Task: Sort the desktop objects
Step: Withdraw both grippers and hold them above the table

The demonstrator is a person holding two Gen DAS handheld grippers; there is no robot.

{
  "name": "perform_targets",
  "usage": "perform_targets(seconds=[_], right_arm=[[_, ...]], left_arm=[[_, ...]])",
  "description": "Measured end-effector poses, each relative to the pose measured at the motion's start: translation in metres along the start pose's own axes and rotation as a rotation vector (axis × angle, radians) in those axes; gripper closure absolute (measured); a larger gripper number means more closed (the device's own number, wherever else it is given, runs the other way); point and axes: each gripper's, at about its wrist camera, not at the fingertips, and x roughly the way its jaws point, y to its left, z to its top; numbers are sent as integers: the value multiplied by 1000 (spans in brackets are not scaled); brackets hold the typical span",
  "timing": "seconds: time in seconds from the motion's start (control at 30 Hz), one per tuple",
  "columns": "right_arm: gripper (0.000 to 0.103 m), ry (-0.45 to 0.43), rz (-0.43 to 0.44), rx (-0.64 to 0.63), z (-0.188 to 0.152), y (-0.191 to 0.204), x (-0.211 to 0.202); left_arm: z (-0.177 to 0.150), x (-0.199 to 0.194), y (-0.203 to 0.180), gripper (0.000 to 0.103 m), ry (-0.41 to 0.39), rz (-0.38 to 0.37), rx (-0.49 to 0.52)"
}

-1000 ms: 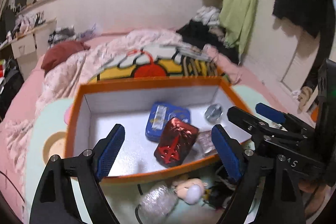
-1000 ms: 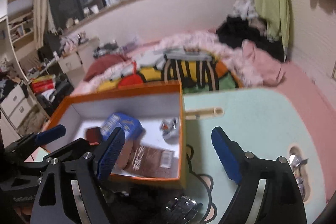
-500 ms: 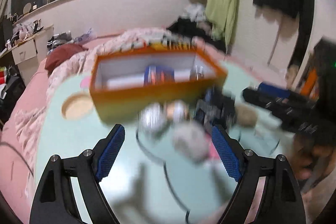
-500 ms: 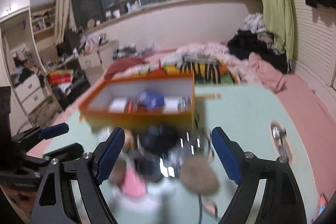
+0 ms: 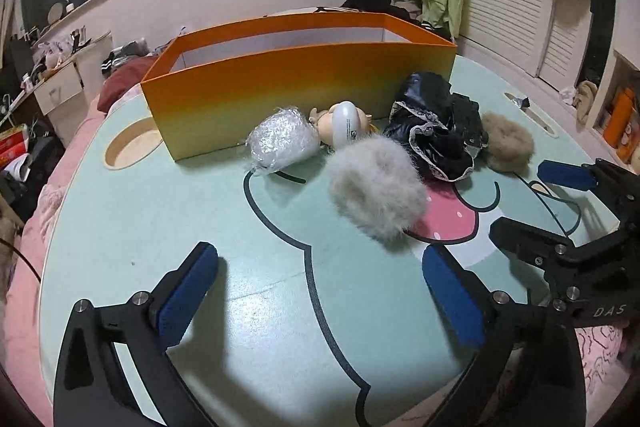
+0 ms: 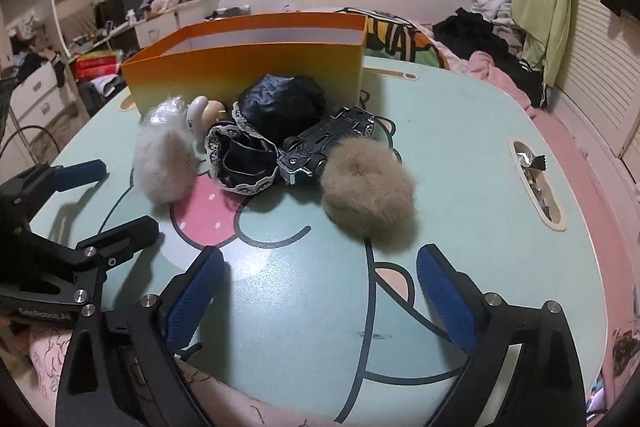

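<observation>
Box stands on the table, its long side facing me, running left to right. In front of the box I see a grey puff, a tan puff, a black pouch and a toy car lying slantwise, nose toward the box's right end. My left gripper and right gripper have just been opening, jaws wide, nothing between them, near side of the box.

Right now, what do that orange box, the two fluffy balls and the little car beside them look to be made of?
Orange box: seemingly stiff cardboard, matte orange outside, white inside, with thin flat walls and sharp folds. Grey puff and tan puff: soft fur or faux fur, with loose wispy hairs at the edges. Toy car: probably die-cast metal or chromed plastic; its underside shines silver, with screws.
</observation>
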Motion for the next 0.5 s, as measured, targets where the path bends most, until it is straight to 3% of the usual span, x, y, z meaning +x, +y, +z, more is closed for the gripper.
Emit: perform_targets(seconds=[0.5], right_arm=[[3, -3, 13, 1, -6, 2, 1]], left_arm=[[-7, 0, -2, 1, -10, -8, 7]])
